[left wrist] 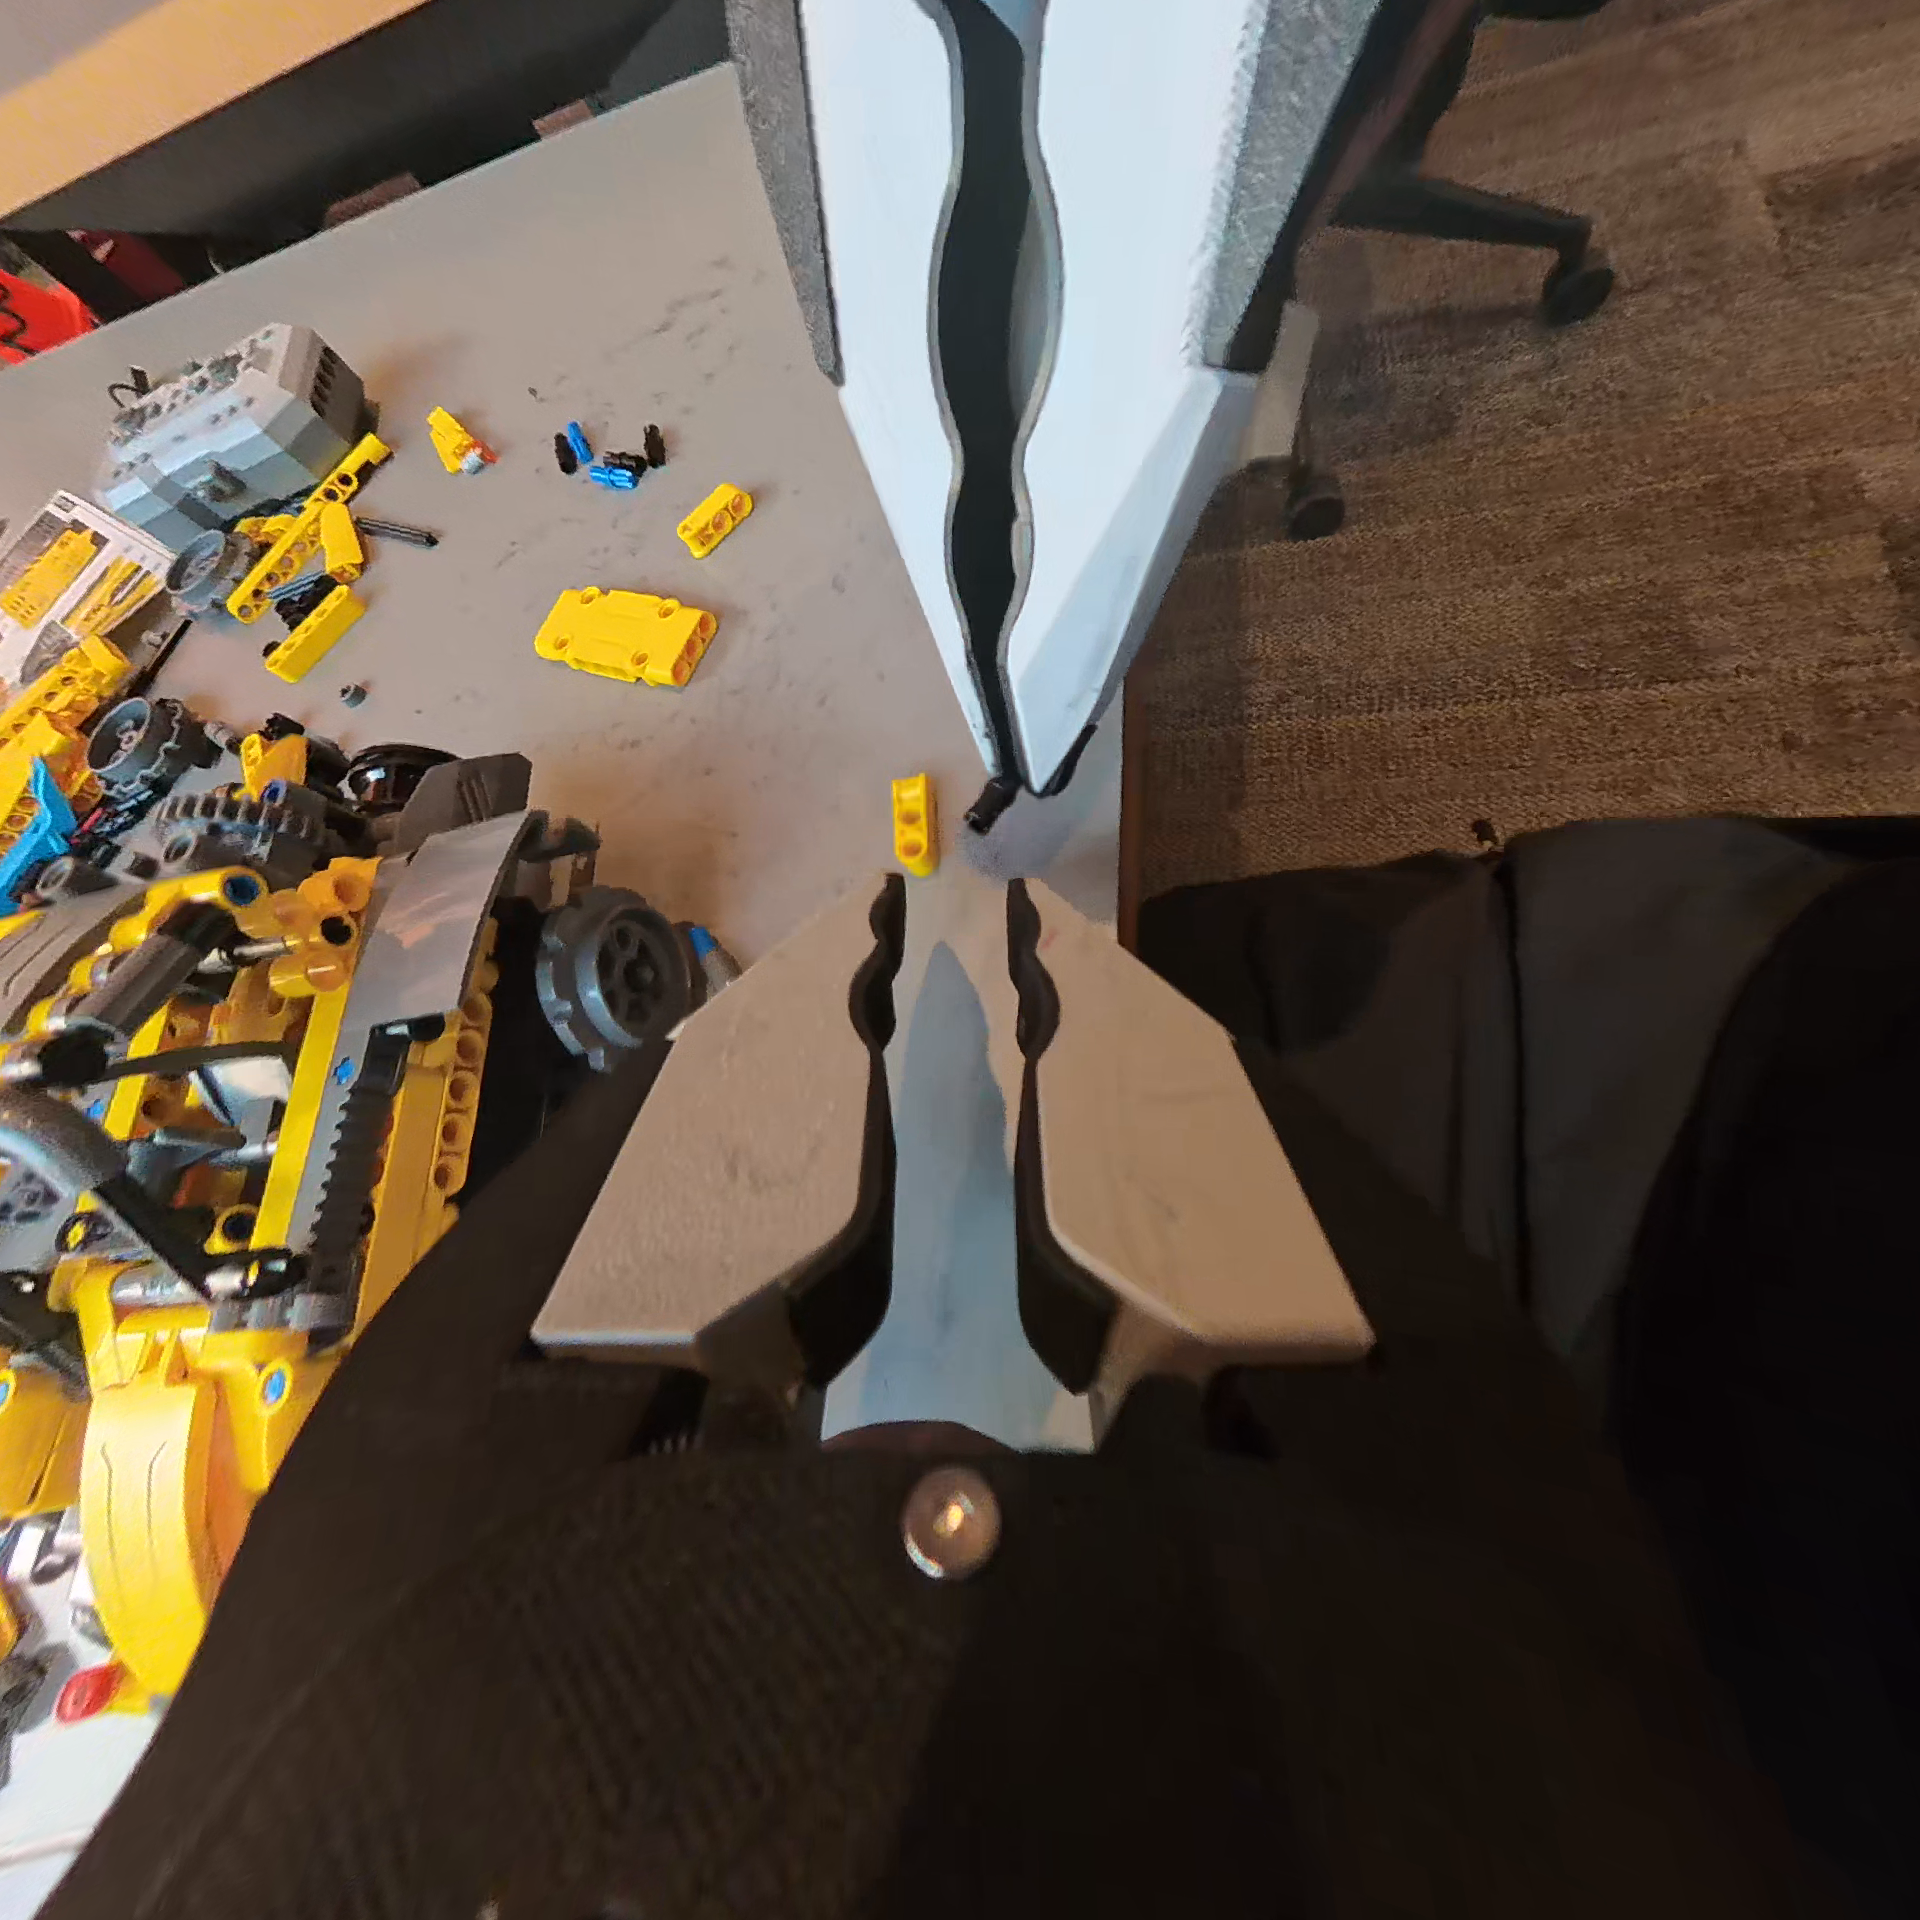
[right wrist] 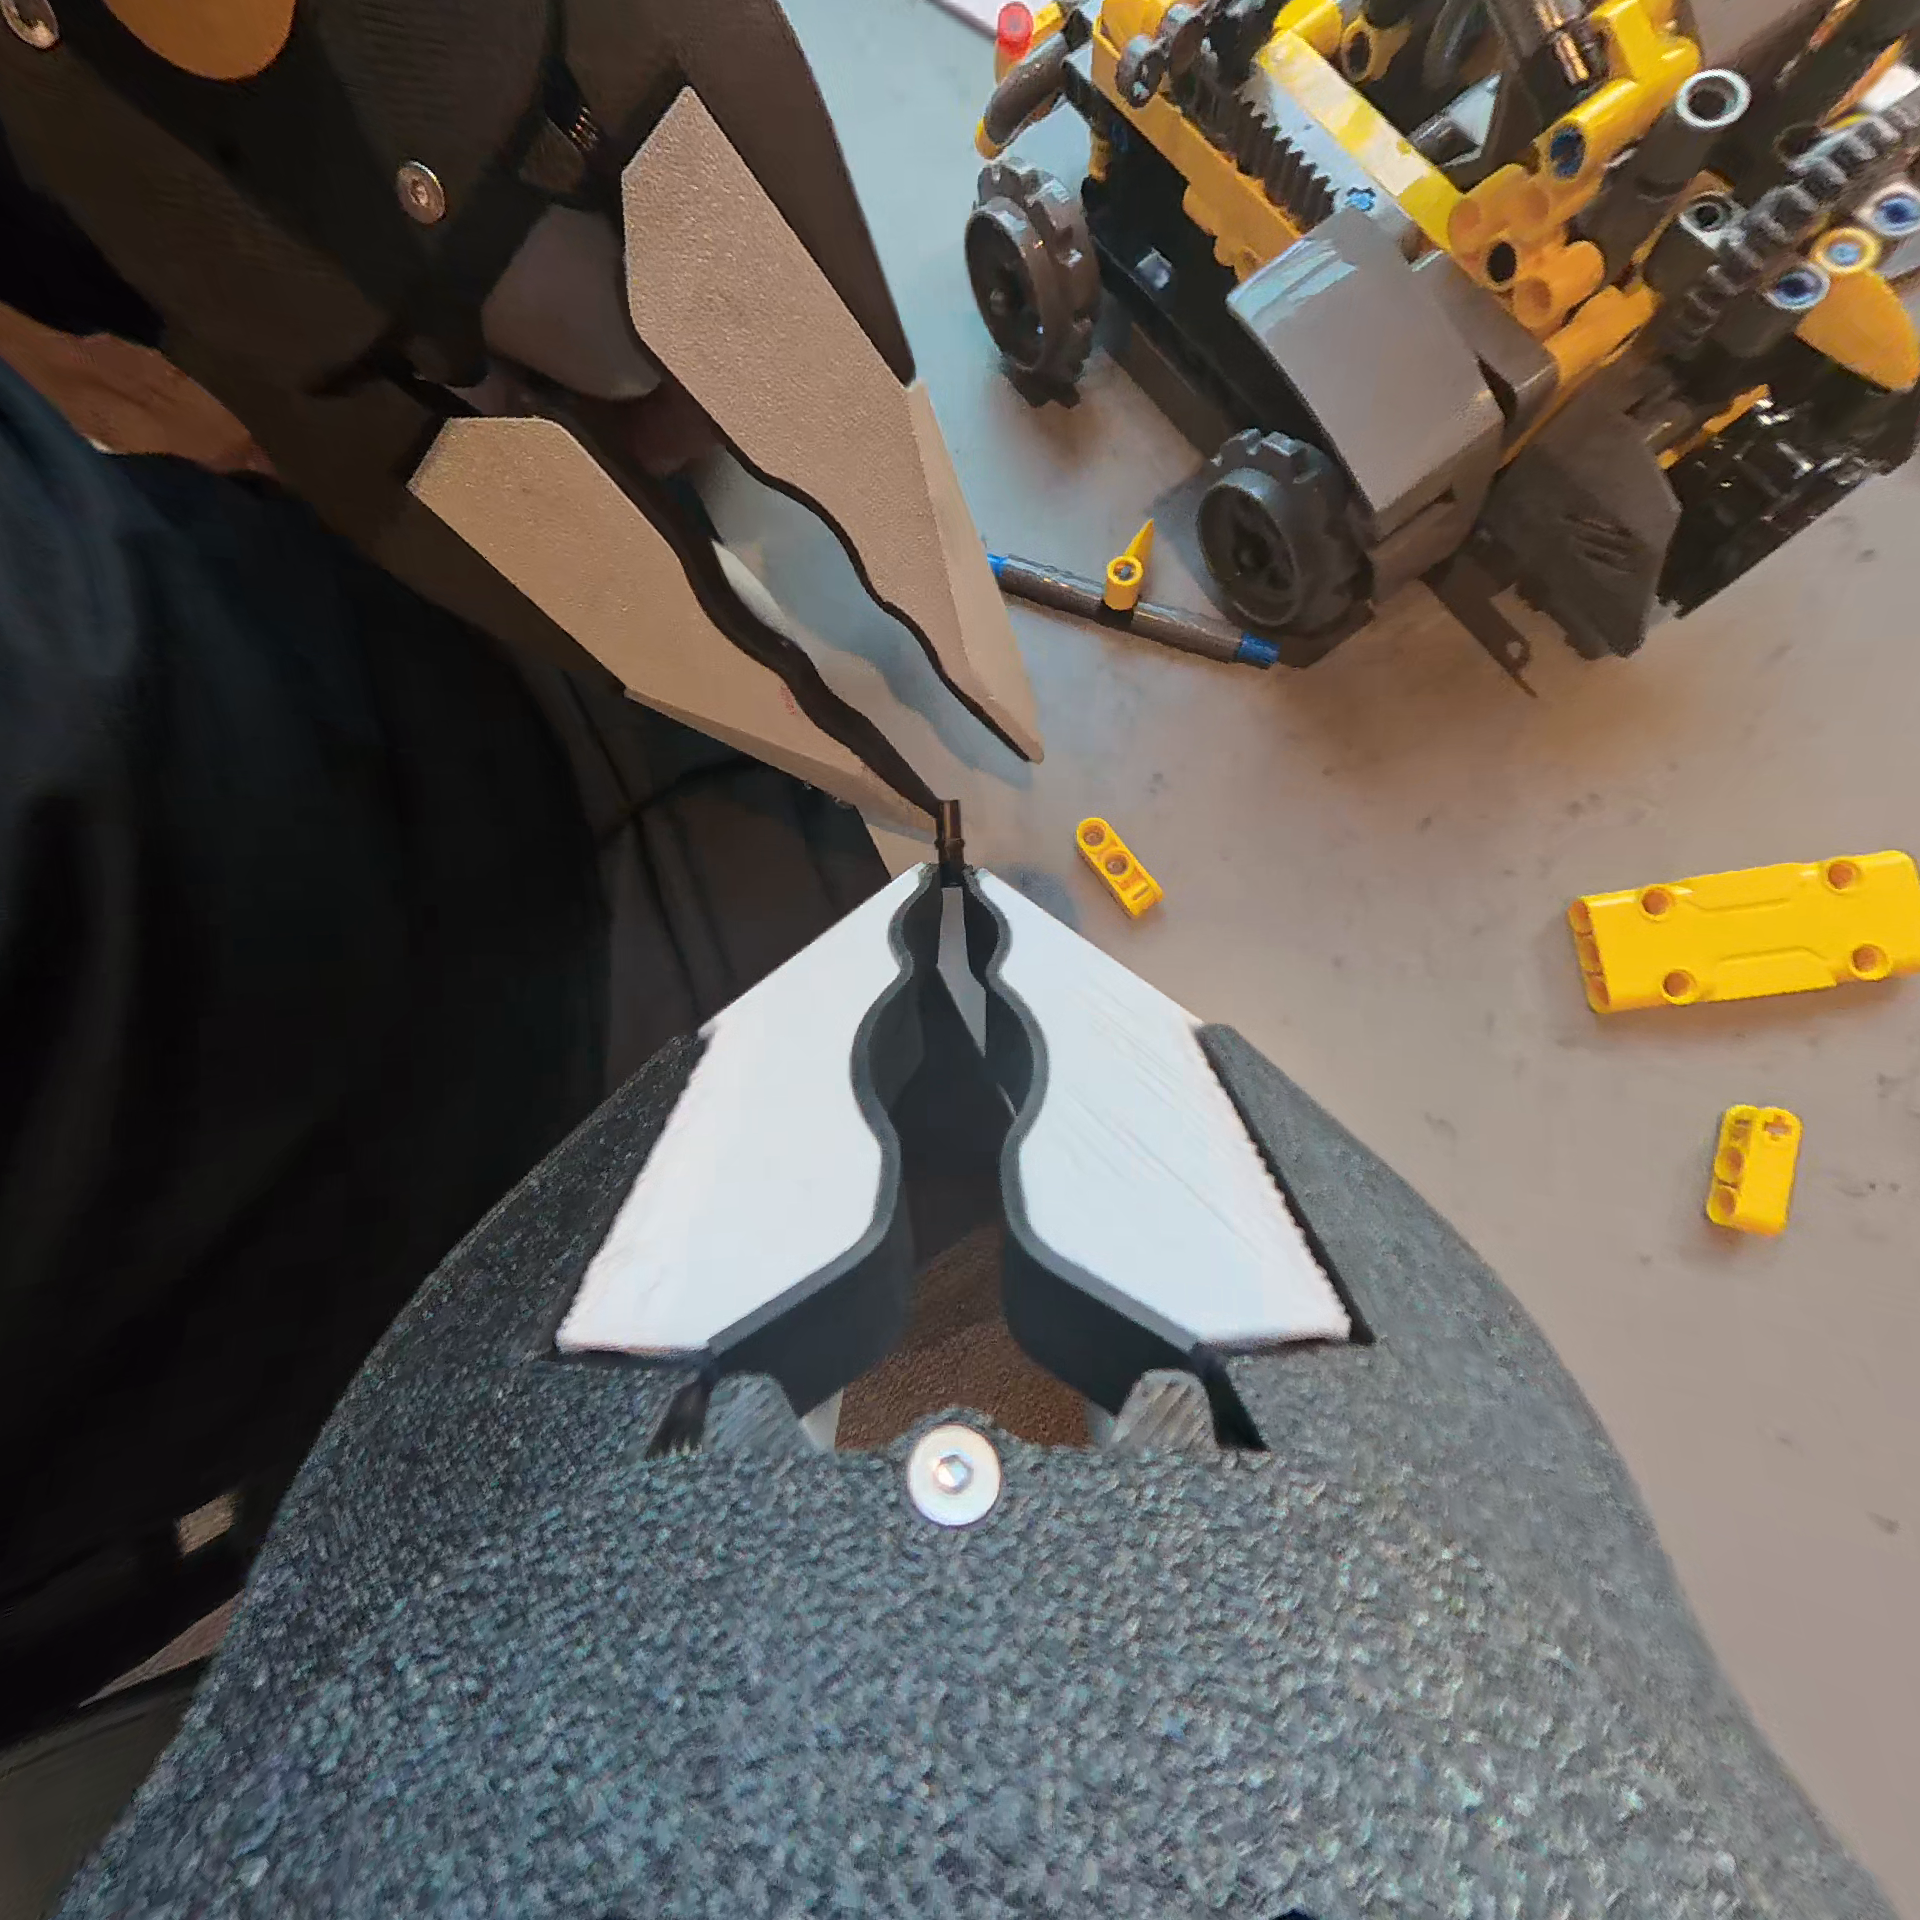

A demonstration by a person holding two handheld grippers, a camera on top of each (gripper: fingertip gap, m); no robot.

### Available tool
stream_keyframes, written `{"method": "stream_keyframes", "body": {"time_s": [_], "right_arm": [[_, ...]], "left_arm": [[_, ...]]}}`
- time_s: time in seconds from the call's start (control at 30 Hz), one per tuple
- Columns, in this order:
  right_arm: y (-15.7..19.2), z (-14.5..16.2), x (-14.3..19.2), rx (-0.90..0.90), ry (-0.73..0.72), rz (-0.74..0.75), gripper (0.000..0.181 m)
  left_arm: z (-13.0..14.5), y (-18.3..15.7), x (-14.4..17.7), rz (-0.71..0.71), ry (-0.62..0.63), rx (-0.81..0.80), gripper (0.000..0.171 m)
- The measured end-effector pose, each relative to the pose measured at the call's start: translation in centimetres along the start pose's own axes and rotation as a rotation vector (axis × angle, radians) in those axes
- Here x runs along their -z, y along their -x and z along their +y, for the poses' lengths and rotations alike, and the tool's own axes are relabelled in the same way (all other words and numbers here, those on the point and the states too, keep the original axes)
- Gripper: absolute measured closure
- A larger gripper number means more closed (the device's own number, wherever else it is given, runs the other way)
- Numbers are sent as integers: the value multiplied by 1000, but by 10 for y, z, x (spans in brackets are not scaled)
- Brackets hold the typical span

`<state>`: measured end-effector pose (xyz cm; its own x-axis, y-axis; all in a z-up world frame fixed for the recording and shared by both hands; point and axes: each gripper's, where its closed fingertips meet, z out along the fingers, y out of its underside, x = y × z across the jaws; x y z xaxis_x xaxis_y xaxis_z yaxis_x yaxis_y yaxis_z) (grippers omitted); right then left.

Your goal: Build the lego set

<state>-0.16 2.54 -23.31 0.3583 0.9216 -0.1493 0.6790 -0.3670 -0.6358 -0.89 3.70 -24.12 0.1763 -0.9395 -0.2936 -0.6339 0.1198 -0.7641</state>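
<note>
Grey, rough plastic makes the two fingers of the left gripper (left wrist: 956, 894) in the left wrist view. Its jaws stand apart and nothing is between them; the table (left wrist: 727, 343) shows through the gap. Just beyond the tips lies a small yellow beam (left wrist: 914, 821) on the table, and beside it hangs a small black pin (left wrist: 985, 808), pinched at the tips of the right gripper (left wrist: 1023, 774), which comes down from above with its white fingers. To the left stands a yellow and grey model vehicle (left wrist: 260, 1039), and farther off lie a flat yellow panel (left wrist: 627, 636) and some blue and black pins (left wrist: 613, 457).

From the right wrist view, the right gripper (right wrist: 951, 878) is nearly closed and its tips clamp the black pin (right wrist: 949, 831), which sticks out forward over the table edge. The lower finger of the left gripper (right wrist: 977, 779) touches the far end of the pin, or is just beside it; I cannot tell which. The yellow beam (right wrist: 1118, 867) lies near to the right, then the yellow panel (right wrist: 1745, 930), and the model vehicle (right wrist: 1455, 312) behind.
</note>
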Motion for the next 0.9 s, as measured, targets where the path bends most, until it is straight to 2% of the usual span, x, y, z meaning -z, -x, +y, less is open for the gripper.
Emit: {"method": "stream_keyframes", "body": {"time_s": [0.17, 0.3, 0.4, 0.67, 0.77, 0.9], "right_arm": [[13, -10, -9, -53, 71, -100, 177], [22, -20, -19, -44, 103, -144, 178], [28, -25, -23, -49, 125, -178, 177], [28, -25, -27, -117, 151, -222, 177], [28, -26, -26, -132, 121, -231, 177], [28, -30, -26, -116, 52, -220, 177]], "left_arm": [[11, 2, 20, -12, -30, -59, 159], [14, -2, 31, -24, -68, -180, 157], [18, -1, 34, -73, -62, -264, 156], [15, -5, 31, -154, -41, -447, 169], [15, -5, 31, -173, -46, -460, 171], [16, -5, 33, -132, -67, -361, 170]]}}
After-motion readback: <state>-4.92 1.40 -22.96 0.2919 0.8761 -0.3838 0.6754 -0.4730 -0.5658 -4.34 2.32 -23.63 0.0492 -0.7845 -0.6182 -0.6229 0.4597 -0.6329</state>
